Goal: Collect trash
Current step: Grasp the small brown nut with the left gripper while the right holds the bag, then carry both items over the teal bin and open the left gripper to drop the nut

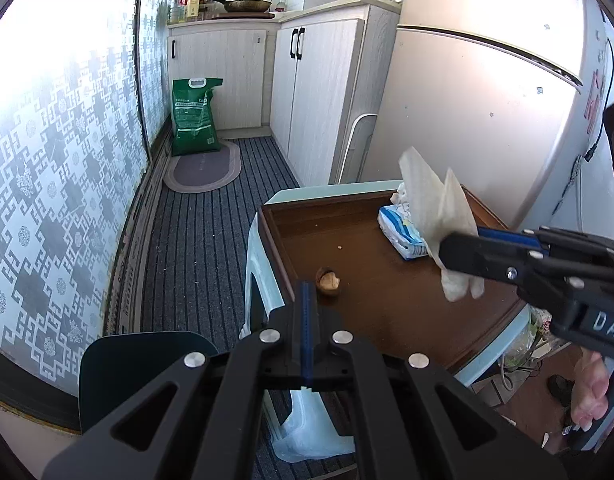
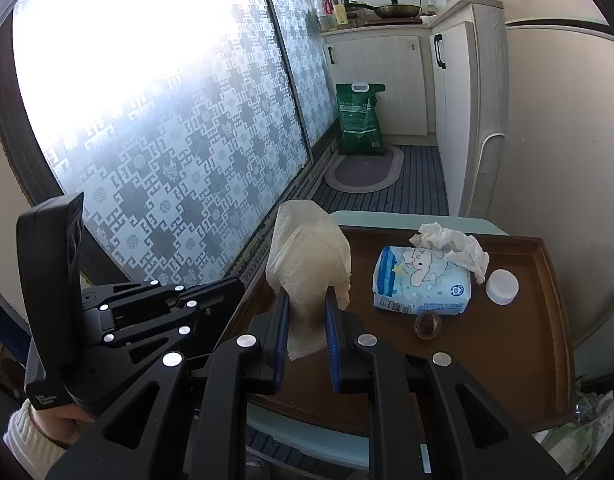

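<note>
We are holding a crumpled, off-white used tissue (image 2: 307, 264) in the right claw (image 2: 307, 320), lifted clear above the brown tabletop (image 2: 507, 344) near its left edge in the right wrist view. Its two blue pads are standing a narrow gap apart and pinching the lower, twisted part of the tissue, while the loose upper part is fanning out above them. In the left wrist view the same tissue (image 1: 435, 208) is showing at centre right, sticking out of the claw on both sides.

The left claw (image 1: 305, 300) is fully closed with nothing in it — its blue pads are meeting in a single line at lower centre of its own view.

We are judging the tissue to be very light, soft and limp; it will not slip easily, but it can tear or shed a flap, so the pinch on the bunched middle is the right hold.

More trash is waiting on the tabletop:
- a white crumpled tissue (image 2: 455, 244) lying on and behind the blue-and-white tissue pack (image 2: 421, 284), at right of centre — soft, best taken by a raised fold.
- a small brown nut shell (image 2: 426, 325) just in front of the pack — light but hard and rounded, likely to skid, so we are favouring a grip across its rim.
- a white bottle cap (image 2: 502, 286) to the right of the pack — stiff and smooth, best gripped across its sides.
</note>
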A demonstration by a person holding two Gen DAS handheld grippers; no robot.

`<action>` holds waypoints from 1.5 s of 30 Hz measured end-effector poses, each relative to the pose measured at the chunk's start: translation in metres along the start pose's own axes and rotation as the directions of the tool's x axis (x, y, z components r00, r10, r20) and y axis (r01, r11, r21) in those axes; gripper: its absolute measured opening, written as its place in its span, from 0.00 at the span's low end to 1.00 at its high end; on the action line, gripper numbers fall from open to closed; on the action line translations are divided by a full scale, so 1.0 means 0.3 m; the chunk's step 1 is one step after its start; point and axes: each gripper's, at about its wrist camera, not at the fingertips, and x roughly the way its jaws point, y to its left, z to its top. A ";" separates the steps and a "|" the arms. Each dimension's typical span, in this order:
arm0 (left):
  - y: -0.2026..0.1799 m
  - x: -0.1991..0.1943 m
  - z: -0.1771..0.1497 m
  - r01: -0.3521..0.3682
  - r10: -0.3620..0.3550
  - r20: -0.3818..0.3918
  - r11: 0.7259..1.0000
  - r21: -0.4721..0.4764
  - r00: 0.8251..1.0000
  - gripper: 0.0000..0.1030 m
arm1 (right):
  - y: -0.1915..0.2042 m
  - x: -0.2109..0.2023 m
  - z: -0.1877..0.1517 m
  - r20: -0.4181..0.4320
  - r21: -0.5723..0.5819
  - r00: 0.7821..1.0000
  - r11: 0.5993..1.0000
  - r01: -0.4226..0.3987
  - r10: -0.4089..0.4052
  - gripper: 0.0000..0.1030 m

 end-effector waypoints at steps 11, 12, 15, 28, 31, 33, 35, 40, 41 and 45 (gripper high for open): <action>-0.049 0.024 0.030 0.045 -0.047 0.025 0.996 0.072 0.999 0.19 | -0.043 -0.014 -0.003 0.005 0.025 1.000 0.999 0.027 -0.027 0.16; -0.058 0.033 0.037 0.046 -0.048 0.023 0.996 0.071 0.999 0.19 | -0.052 -0.015 -0.005 0.004 0.027 1.000 0.999 0.030 -0.030 0.16; -0.080 0.063 0.045 0.034 -0.035 0.011 0.996 0.083 0.999 0.19 | -0.080 -0.021 -0.014 0.002 0.037 0.999 0.999 0.035 -0.035 0.16; -0.096 0.162 0.035 -0.072 0.077 -0.046 0.991 0.111 0.996 0.36 | -0.166 -0.060 -0.048 0.003 0.063 0.999 0.998 0.032 -0.033 0.16; -0.090 0.157 0.032 -0.057 0.062 -0.050 0.993 0.101 0.997 0.36 | -0.167 -0.063 -0.043 0.006 0.066 1.000 0.997 0.027 -0.028 0.16; -0.090 0.156 0.032 -0.048 0.053 -0.054 0.994 0.096 0.997 0.28 | -0.169 -0.065 -0.043 0.007 0.066 1.000 0.998 0.022 -0.023 0.16; -0.090 0.165 0.026 -0.032 0.038 -0.070 0.996 0.088 0.997 0.15 | -0.167 -0.067 -0.044 0.007 0.063 1.000 0.998 0.019 -0.020 0.16; -0.083 0.138 0.028 -0.045 0.047 -0.033 0.996 0.076 0.998 0.15 | -0.147 -0.058 -0.039 0.003 0.055 1.000 0.998 0.013 -0.014 0.16; -0.078 0.128 0.029 -0.043 0.045 -0.022 0.997 0.071 0.999 0.15 | -0.145 -0.055 -0.037 0.001 0.053 1.000 0.999 0.012 -0.012 0.16; -0.051 0.072 0.040 -0.040 0.038 0.033 0.998 0.041 0.999 0.15 | -0.112 -0.033 -0.033 -0.008 0.041 1.000 0.999 0.009 -0.009 0.16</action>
